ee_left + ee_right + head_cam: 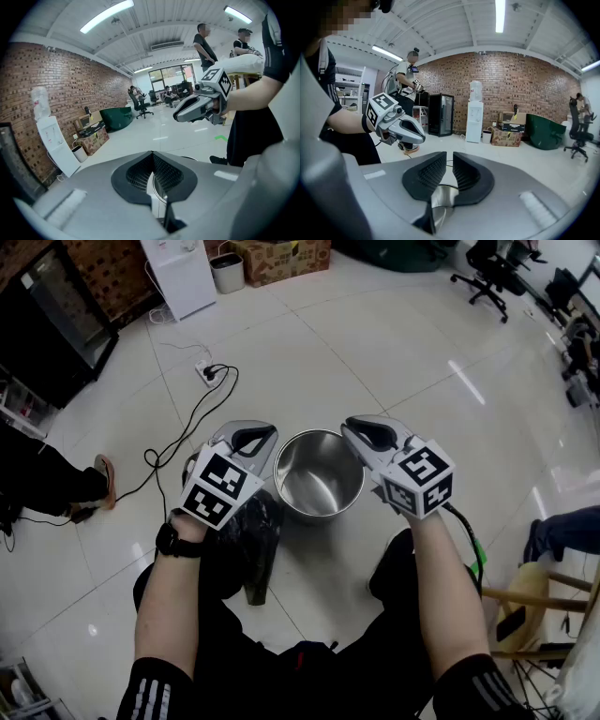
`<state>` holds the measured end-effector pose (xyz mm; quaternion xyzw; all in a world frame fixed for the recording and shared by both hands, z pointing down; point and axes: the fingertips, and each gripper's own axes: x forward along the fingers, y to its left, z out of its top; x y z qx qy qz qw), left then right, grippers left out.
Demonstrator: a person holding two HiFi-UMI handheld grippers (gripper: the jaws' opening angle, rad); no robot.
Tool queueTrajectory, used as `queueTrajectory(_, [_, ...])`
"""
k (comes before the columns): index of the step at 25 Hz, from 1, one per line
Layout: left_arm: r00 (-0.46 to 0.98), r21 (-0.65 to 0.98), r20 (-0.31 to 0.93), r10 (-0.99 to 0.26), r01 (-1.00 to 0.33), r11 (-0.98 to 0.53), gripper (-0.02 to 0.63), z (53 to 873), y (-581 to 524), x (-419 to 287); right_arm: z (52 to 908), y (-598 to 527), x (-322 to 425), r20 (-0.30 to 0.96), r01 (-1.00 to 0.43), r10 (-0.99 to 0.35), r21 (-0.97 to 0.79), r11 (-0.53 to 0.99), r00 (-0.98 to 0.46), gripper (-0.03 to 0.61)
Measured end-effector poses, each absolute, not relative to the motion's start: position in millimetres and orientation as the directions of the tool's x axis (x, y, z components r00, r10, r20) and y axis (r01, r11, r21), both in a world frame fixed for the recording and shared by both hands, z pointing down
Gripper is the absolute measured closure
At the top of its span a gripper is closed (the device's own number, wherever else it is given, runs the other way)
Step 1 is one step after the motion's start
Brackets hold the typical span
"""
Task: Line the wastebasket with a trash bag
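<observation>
The left claw [255, 439] is shut and empty; the right claw [370, 434] is slightly parted and also empty. The bin [323, 479] sits between them. The bag [255, 549], beneath the left claw, looks light, limp and slippery: pinch a loose fold.

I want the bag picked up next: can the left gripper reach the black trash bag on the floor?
Probably yes: the trash bag lies uncovered beside the wastebasket, right below the left gripper. Its shut jaws must open first.

An open-plan office: brick wall [525, 79], swivel chairs [487, 273], a water dispenser [475, 117], strip lights [500, 14] overhead.
</observation>
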<state>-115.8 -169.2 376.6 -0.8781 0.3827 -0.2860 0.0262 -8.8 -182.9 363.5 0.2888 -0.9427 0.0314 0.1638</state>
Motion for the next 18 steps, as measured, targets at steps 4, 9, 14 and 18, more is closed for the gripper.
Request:
queueTrajectory(4, [0.551, -0.256, 0.491, -0.675, -0.649, -0.716, 0.614, 377, -167, -112, 363, -183, -8, 0.326, -0.555, -0.534, 0.035, 0.831, -0.78, 0.528])
queueTrajectory(9, [0.568, -0.186, 0.506, -0.65, -0.663, -0.725, 0.614, 379, -165, -109, 360, -183, -8, 0.321, -0.556, -0.536, 0.034, 0.831, -0.781, 0.528])
queueTrajectory(14, [0.594, -0.138, 0.492, -0.636, -0.668, -0.731, 0.614, 380, -163, -105, 360, -182, -7, 0.316, -0.558, -0.538, 0.033, 0.829, -0.781, 0.528])
queueTrajectory(18, [0.586, -0.139, 0.519, -0.623, -0.661, -0.738, 0.614, 390, -161, -108, 359, -184, -8, 0.313, -0.561, -0.541, 0.031, 0.827, -0.78, 0.529])
